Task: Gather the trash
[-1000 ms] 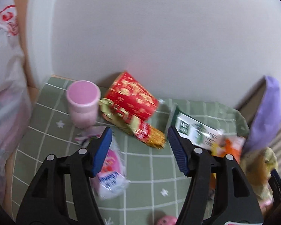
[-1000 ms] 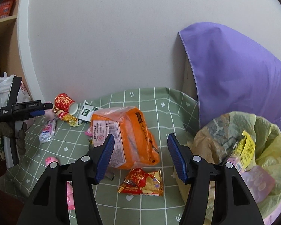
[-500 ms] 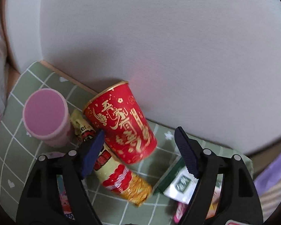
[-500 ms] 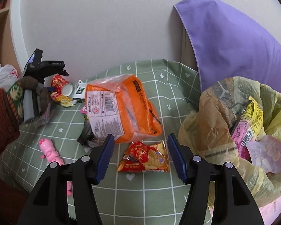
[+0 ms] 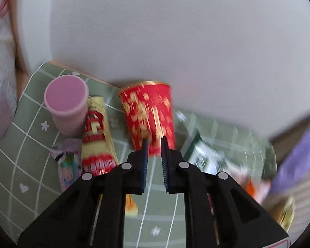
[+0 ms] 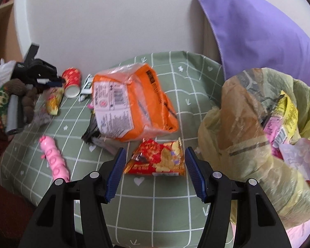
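Observation:
A red and gold paper cup [image 5: 148,115] lies on its side on the green checked cloth [image 5: 165,217] by the wall. My left gripper [image 5: 154,142] has its jaws nearly together, tips at the cup's rim; whether they pinch it is unclear. The cup also shows in the right wrist view [image 6: 72,80]. My right gripper [image 6: 155,159] is open, its fingers either side of a red snack packet [image 6: 157,159] on the cloth. A yellow trash bag [image 6: 258,140] with wrappers stands to its right.
A pink cup [image 5: 67,103], a yellow-red wrapper [image 5: 96,142] and a white-green packet [image 5: 204,159] lie around the red cup. A big orange bag [image 6: 132,101], a pink toy [image 6: 53,157] and a purple cloth [image 6: 258,35] are in the right wrist view.
My left gripper has closed from wide open to nearly shut and moved in on the red cup. My right gripper has lowered toward the red snack packet.

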`<state>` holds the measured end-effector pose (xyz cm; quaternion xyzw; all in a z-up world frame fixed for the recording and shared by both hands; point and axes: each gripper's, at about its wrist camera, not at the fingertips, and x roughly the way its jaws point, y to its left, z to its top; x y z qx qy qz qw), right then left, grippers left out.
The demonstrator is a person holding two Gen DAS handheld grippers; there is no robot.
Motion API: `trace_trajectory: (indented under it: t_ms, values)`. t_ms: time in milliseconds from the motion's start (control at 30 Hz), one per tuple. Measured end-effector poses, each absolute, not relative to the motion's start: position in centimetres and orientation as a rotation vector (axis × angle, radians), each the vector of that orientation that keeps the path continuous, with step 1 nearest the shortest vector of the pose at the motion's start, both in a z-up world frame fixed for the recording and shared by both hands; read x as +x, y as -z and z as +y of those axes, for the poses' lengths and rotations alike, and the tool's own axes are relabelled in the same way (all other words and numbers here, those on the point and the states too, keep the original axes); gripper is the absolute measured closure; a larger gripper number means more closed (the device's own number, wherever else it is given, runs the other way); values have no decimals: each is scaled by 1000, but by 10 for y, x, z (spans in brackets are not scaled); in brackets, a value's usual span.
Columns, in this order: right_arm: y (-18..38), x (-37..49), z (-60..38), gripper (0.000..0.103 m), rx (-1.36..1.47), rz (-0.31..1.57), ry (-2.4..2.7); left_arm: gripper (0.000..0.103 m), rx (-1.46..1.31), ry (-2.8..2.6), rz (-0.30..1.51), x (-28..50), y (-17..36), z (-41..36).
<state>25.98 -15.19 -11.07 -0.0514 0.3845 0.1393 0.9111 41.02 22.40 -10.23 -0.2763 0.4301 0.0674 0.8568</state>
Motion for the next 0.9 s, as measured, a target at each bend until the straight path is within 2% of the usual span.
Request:
trace_trajectory:
  t_ms: [200,267,333,400,633,667,700,800,900]
  values:
    - [127,262,-153,47,-111,818,-286,92,-477,41,929,375,95,190]
    - [127,263,-153,47,-105,804,-283,87,-477,40,891,369,93,193]
    - [127,265,-153,47,-96,799,-291,55,-511,22,848,369,89,202]
    - [127,268,-151,47,-95,800,-303,45,-517,-24,808,386,88,206]
    - [121,262,-142,47,-105,768,-294,45,-469,-213,908,447,119,214]
    - [120,261,-143,47,-113,760,-285,46,-482,-234,937,450,126,219]
    - [119,258,-143,47,-120,754,-276,53,-500,-244,951,452,129,220]
    - [121,252,-152,47,-112,754,-259,83,-500,-214,958,450,131,220]
    - [125,251,-164,47,-58,773,-256,96,-471,-186,941,443,125,218]
